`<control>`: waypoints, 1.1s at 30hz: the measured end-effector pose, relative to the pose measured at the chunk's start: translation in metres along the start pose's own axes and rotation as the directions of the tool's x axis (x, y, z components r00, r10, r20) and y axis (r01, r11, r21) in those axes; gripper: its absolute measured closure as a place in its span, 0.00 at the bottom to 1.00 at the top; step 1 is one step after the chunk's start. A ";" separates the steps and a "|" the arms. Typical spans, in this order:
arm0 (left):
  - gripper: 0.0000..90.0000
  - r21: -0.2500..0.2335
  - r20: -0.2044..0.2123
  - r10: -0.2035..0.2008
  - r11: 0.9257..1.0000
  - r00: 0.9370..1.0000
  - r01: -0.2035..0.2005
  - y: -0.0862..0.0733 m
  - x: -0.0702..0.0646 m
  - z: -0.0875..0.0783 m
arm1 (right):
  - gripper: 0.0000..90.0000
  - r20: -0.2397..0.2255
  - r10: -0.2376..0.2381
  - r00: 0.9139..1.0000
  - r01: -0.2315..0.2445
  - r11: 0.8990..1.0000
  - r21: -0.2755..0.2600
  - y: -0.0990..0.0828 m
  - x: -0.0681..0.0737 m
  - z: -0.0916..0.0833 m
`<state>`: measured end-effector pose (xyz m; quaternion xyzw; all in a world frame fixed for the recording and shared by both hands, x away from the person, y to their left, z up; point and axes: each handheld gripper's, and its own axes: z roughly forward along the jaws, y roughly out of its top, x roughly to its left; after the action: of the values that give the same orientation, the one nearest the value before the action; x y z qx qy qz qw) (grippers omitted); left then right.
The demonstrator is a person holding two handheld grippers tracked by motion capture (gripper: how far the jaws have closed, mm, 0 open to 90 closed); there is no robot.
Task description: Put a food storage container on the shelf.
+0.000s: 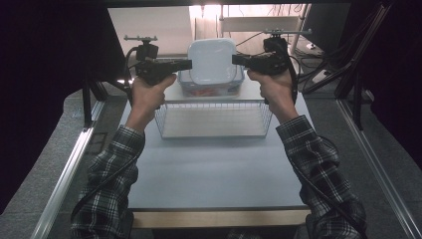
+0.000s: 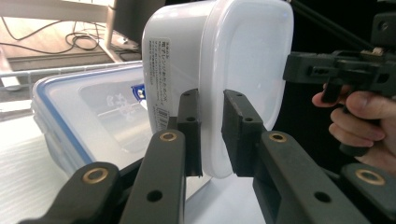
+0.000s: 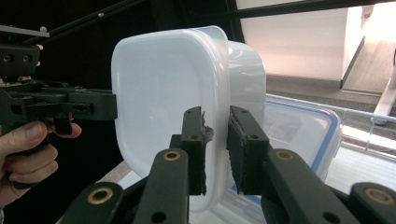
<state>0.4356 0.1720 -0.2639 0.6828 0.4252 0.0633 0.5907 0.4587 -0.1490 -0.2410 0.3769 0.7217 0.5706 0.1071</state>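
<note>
Nearest you, the grey bench (image 1: 214, 169) lies bare from its near edge up to your two plaid sleeves (image 1: 112, 174). Beyond them a white wire basket (image 1: 213, 119) stands about halfway back, square to the bench edges, its mesh thin and open.

Behind the basket sits a clear plastic box with a blue-rimmed lid (image 1: 211, 88), low and rectangular, with something red inside. The left gripper view shows its lid glossy, with a blue seal line and a raised panel.

Above that box you hold the white tub (image 1: 212, 60) in the air, over the far part of the bench. It is a rounded-corner container of translucent white plastic, smooth and slightly glossy, with a lid whose rim sticks out all round. In the high view its broad lidded face is turned up toward the camera, and its outline is nearly square, so I cannot tell you a long axis. A printed label with a barcode runs down one side wall, seen in the left gripper view (image 2: 161, 84).

Your left gripper (image 1: 188, 64) comes in from the tub's left side and your right gripper (image 1: 236, 59) from its right, both pointing level and inward at each other. Each claw is narrow and clamped on the tub's projecting lid rim: the left gripper's pads (image 2: 189, 126) sit either side of the rim, and the right gripper's pads (image 3: 243, 154) do the same, one of them with frayed facing.
</note>
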 end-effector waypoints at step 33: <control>0.66 0.050 -0.209 0.119 0.993 0.971 -0.111 0.031 0.007 0.035 | 0.61 0.144 -0.096 0.985 0.100 0.995 -0.025 0.003 -0.003 0.031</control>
<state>0.4760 0.1521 -0.2500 0.7067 0.4466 0.1614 0.5245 0.4804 -0.1279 -0.2490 0.3789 0.7207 0.5478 0.1923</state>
